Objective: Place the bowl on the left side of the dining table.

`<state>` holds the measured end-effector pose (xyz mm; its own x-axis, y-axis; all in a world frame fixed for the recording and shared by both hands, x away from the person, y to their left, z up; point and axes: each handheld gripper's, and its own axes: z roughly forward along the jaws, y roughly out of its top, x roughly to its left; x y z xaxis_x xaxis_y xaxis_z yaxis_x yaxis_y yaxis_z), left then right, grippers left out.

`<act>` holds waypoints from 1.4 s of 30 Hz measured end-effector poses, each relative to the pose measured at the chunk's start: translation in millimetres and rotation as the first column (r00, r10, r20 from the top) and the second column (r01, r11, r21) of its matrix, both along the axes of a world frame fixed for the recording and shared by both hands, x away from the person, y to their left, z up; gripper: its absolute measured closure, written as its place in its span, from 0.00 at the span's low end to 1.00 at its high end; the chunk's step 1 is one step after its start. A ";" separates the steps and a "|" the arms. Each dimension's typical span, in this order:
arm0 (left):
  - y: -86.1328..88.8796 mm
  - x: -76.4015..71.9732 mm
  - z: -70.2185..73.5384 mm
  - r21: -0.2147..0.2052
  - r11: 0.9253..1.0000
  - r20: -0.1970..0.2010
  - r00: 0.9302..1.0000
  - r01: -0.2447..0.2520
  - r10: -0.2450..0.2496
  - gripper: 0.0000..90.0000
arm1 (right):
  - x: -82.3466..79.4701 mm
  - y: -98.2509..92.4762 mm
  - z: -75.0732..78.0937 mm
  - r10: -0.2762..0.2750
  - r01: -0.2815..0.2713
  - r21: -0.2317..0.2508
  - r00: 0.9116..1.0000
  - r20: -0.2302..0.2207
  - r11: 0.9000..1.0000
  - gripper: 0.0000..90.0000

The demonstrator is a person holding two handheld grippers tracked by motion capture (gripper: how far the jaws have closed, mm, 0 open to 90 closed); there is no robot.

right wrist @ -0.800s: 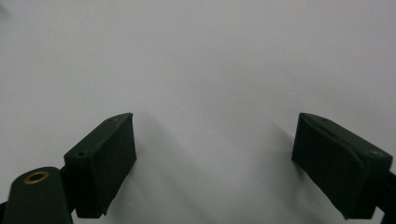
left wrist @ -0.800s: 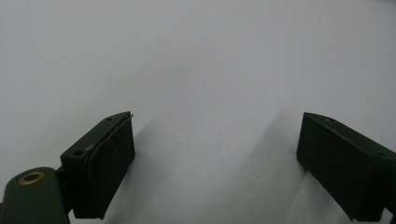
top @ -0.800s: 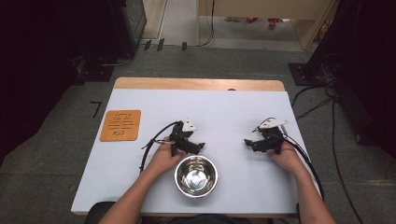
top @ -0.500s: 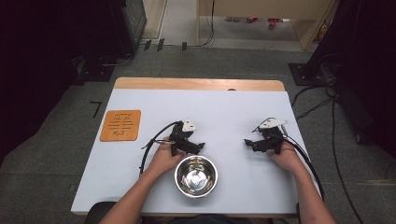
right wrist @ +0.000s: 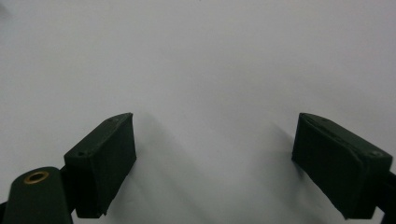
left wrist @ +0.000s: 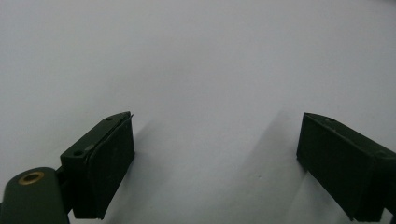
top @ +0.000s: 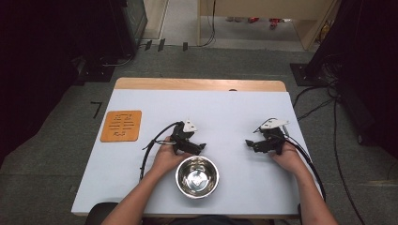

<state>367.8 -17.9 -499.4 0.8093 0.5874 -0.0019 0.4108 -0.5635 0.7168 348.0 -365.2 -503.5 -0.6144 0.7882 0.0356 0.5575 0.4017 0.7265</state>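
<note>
Shiny round steel bowl (top: 197, 176) sits on white surface (top: 225, 117) at near edge, just beside left hand-held gripper (top: 201, 147), right hand-held gripper (top: 249, 143) farther off, both with jaws spread wide, empty.

The high view looks forward and down from above the person's side, taking in the whole table (top: 225, 108) from well off. Each tool's own view sits low and close, facing along its two black jaws at bare table top (left wrist: 196, 70). All three views share that pale surface.
</note>
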 end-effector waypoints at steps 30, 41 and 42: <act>10.7 12.2 14.6 0.023 0.999 -0.092 0.995 -0.033 0.035 0.17 | 0.0 0.0 0.0 0.000 0.000 0.000 1.000 0.000 1.000 0.14; 17.4 12.9 23.1 -0.021 1.000 -0.142 0.990 -0.022 0.019 0.17 | 0.0 0.0 0.0 0.000 0.000 0.001 1.000 0.000 1.000 0.14; 17.2 12.1 23.7 -0.027 1.000 -0.153 0.988 -0.015 0.010 0.17 | 0.0 0.0 0.0 0.000 0.000 0.001 1.000 0.000 1.000 0.14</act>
<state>379.8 -0.7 -475.7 0.7909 0.5954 -0.1415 0.5234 -0.5383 0.6605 348.0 -365.2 -503.5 -0.6142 0.7883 0.0362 0.5577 0.4012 0.7266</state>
